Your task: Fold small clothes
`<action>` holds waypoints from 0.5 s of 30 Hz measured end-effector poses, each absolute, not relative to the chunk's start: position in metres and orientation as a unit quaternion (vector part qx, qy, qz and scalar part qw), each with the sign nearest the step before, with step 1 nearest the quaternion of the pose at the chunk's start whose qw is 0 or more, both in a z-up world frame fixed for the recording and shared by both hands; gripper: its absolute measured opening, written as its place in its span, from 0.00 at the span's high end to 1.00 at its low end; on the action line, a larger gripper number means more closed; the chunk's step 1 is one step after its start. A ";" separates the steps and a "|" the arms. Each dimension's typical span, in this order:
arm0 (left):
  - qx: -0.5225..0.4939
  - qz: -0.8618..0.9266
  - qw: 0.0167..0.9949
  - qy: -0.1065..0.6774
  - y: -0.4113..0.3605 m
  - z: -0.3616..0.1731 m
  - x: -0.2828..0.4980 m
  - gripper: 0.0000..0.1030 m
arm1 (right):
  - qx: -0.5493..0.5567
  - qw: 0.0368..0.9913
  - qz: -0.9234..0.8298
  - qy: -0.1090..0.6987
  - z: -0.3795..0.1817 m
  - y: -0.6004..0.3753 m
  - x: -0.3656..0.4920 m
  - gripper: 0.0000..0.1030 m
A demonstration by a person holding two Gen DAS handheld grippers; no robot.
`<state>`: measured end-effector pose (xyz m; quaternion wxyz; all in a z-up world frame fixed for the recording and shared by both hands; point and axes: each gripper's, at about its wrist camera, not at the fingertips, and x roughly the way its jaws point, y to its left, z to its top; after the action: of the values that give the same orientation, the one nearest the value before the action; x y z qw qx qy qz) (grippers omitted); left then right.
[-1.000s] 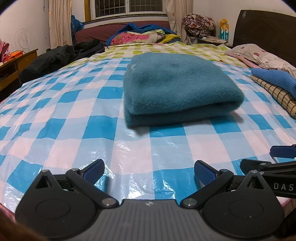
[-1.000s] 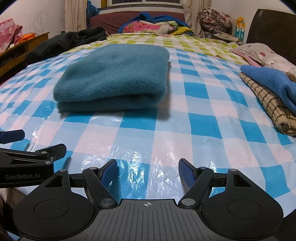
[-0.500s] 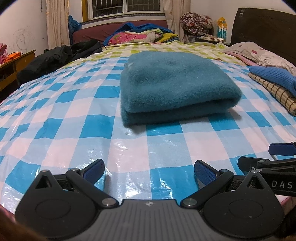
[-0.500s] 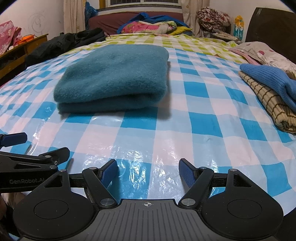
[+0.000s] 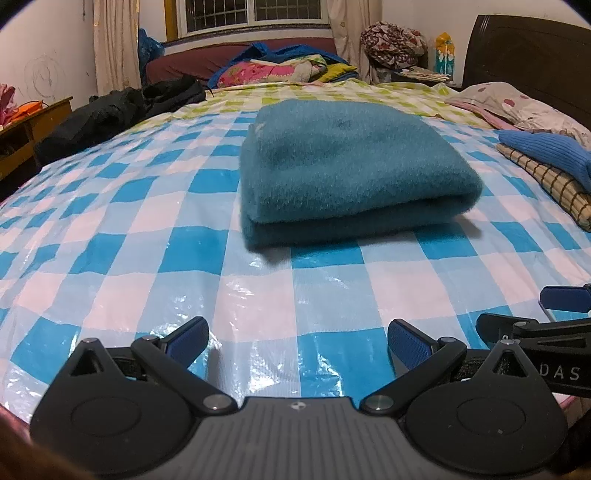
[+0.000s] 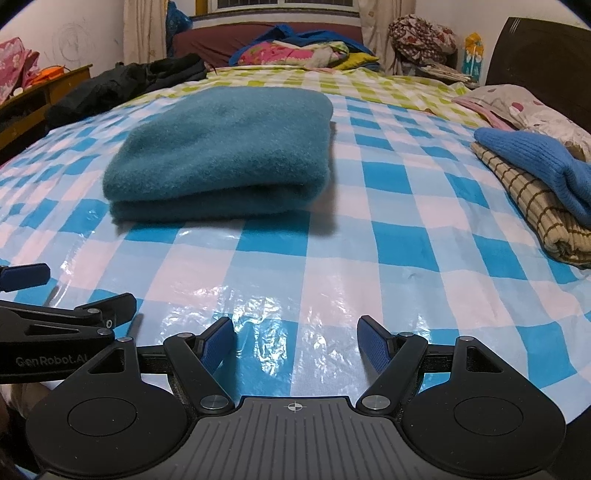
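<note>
A home bedroom. Ahead of the fingers stretches a bed (image 5: 147, 221) under a blue-and-white checked plastic cover, with a dark wooden headboard (image 5: 528, 55) far right, a curtained, barred window (image 5: 251, 14) beyond, and heaped bedding (image 6: 295, 48) below it.

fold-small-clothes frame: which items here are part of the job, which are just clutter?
Job:
- folded teal fleece garment on the checked plastic sheet
- blue knit garment on the folded plaid cloth
- left gripper and right gripper, both open and empty

Lying about:
- black jacket
- heap of colourful bedding
- floral pillow
- wooden desk
</note>
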<state>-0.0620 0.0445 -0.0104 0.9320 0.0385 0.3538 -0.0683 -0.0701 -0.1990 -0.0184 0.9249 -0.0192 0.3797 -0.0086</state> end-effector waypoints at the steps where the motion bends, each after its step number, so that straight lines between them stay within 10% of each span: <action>1: 0.038 -0.068 0.932 0.354 0.044 -0.010 -0.062 0.00 | -0.020 0.925 -0.010 0.380 -0.018 -0.199 -0.070 0.27; 15: 0.031 -0.067 0.930 0.360 0.045 -0.011 -0.062 0.00 | -0.021 0.924 -0.018 0.381 -0.018 -0.198 -0.071 0.27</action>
<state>-0.0623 0.0447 -0.0109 0.9299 0.0307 0.3605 -0.0669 -0.0709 -0.1979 -0.0178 0.9240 -0.0207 0.3815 -0.0182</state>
